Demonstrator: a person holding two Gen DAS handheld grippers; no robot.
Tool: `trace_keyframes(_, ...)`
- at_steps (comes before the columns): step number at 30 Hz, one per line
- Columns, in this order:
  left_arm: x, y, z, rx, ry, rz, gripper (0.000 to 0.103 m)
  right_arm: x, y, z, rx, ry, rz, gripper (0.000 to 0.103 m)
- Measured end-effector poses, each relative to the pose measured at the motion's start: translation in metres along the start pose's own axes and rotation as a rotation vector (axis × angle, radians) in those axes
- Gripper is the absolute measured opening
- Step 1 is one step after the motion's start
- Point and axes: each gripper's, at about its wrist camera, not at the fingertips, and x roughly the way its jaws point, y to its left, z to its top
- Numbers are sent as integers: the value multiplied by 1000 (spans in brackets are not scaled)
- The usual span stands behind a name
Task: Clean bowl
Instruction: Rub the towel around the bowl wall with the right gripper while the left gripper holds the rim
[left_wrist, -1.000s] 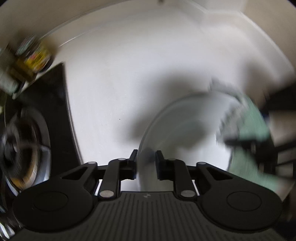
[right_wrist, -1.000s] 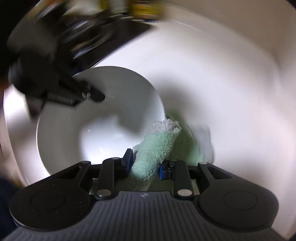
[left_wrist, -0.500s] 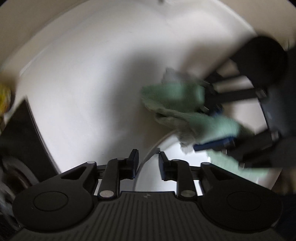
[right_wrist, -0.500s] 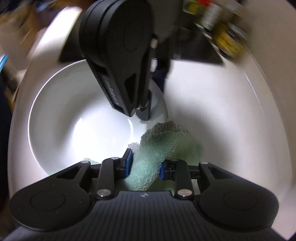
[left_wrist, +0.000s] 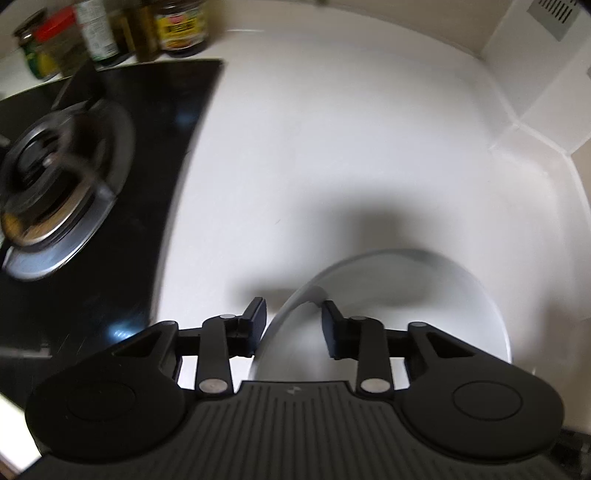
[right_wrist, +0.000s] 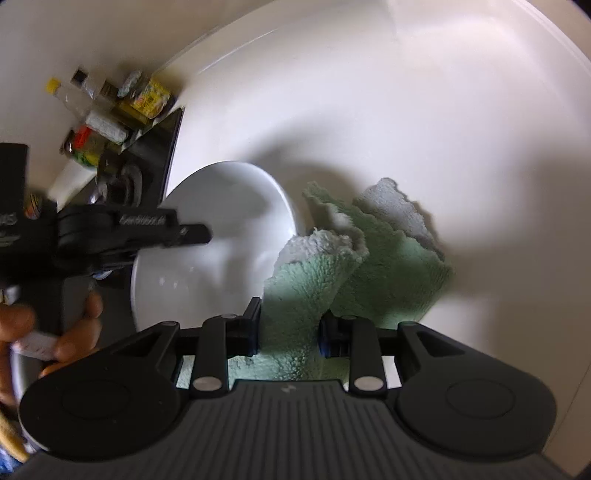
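Between the spread left gripper (left_wrist: 293, 325) sits the bowl (left_wrist: 424, 295) rim; right gripper (right_wrist: 290, 325) clamps the cloth (right_wrist: 314, 280).

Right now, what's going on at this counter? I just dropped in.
A person is cleaning a white bowl on a white countertop beside a stove. The left hand-held gripper has its fingers on either side of the bowl's rim, with a gap showing. The right hand-held gripper is clamped on a green cloth, which lies against the bowl's outer edge and spreads onto the counter.
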Motion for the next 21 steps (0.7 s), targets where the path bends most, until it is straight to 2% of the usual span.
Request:
trace_keyframes(3,1,-4,5,152,49,-40,16,11,20,15,-310,34,-54,22)
trace_keyframes(6,-9,-10,6,286,55,-61,15,28,48,36,-782,93,-130,22)
trace_keyframes(7,-14,-11,8,343,55,-65,15,32,54,41,-851,109,-129,22)
trace_keyframes(8,-15,-16,12,408,61,-65,15,37,61,46,-995,139,-118,22)
trace_keyframes(11,-22,-42,16,576,79,-71,15,51,78,58,-1300,176,-72,23)
trace_keyframes(14,-16,-62,25,708,136,-45,16,60,91,62,-1505,214,-27,24)
trace_keyframes(15,-14,-69,28,754,154,-33,16,62,94,64,-1550,221,-21,24)
trace_keyframes(17,-11,-76,32,777,180,-26,17,61,93,63,-1574,223,-5,25)
trace_keyframes(18,-10,-78,35,762,184,-31,18,59,90,62,-1570,217,0,25)
trace_keyframes(20,-9,-73,40,656,172,-61,25,54,85,60,-1527,190,-6,25)
trace_keyframes(21,-9,-64,44,547,155,-93,30,51,81,59,-1489,176,-16,25)
